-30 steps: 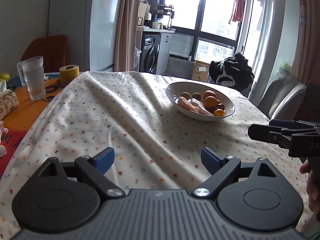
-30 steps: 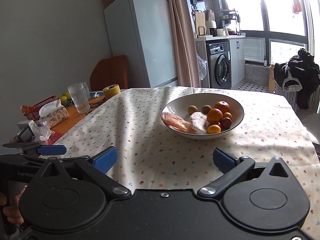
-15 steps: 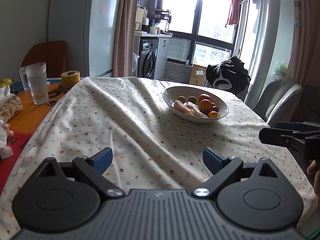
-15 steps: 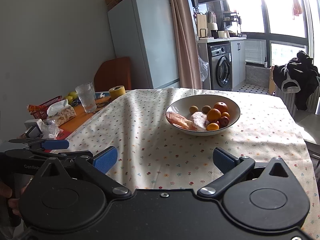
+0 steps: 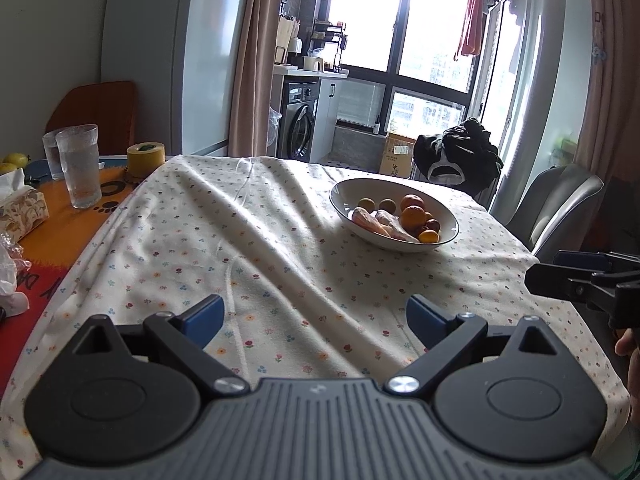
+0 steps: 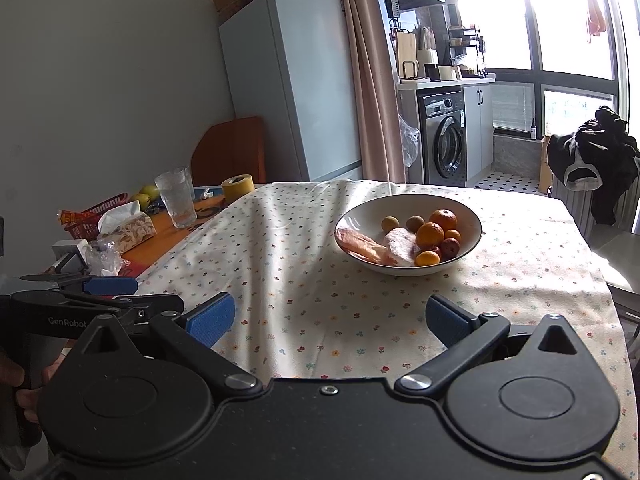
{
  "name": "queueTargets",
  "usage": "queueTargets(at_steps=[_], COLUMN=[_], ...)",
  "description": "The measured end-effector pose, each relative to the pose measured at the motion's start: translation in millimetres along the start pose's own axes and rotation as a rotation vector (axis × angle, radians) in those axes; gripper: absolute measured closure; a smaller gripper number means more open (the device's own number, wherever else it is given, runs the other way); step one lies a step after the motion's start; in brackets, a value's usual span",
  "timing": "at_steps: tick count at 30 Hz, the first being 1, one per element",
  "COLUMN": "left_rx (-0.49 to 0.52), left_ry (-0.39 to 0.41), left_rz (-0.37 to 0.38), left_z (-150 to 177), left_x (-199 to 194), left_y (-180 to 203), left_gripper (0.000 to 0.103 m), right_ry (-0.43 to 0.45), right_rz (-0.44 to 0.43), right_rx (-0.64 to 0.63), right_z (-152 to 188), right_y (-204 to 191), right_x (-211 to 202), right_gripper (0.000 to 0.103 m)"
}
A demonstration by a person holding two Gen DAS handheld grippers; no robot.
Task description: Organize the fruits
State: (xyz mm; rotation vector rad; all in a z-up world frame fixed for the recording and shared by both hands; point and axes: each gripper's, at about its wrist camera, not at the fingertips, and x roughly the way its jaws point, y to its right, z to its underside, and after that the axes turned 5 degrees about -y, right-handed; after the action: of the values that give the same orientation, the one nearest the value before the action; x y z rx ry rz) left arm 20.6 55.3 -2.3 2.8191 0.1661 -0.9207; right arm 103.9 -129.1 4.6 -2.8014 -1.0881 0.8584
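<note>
A white bowl (image 5: 352,194) (image 6: 372,212) stands on the flowered tablecloth (image 5: 240,240), toward the far right. It holds two oranges (image 5: 413,217) (image 6: 430,235), a small orange fruit (image 6: 427,258), a dark red fruit (image 6: 450,246), two small brownish fruits (image 5: 367,203) and pale wrapped items (image 6: 400,246). My left gripper (image 5: 316,316) hovers open over the near cloth, well short of the bowl. My right gripper (image 6: 330,316) is open too and holds nothing. Each gripper shows side-on at the edge of the other view, the left gripper (image 6: 116,290) and the right gripper (image 5: 560,272).
On the orange mat to the left are two glasses (image 5: 78,166), a yellow tape roll (image 5: 146,159), a tissue pack (image 6: 126,228), green fruits (image 6: 146,194) and a red basket (image 6: 90,216). A grey chair (image 5: 560,204) and a black garment (image 5: 458,160) stand past the table's right edge.
Both grippers have drawn back slightly from the bowl, which looks a little smaller now. Both stayed open and nothing on the table moved.
</note>
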Motion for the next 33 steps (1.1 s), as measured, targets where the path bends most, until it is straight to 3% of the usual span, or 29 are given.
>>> queueTargets(at_steps=[33], left_rx=[-0.015], left_ry=[-0.01], left_rz=[-0.015], left_z=[1.0], left_x=[1.6], left_y=[0.0], left_gripper=[0.006], right_ry=[0.004], right_rz=[0.006], right_rx=[-0.004], right_z=[1.1], right_y=[0.9], right_x=[0.0], right_gripper=[0.0])
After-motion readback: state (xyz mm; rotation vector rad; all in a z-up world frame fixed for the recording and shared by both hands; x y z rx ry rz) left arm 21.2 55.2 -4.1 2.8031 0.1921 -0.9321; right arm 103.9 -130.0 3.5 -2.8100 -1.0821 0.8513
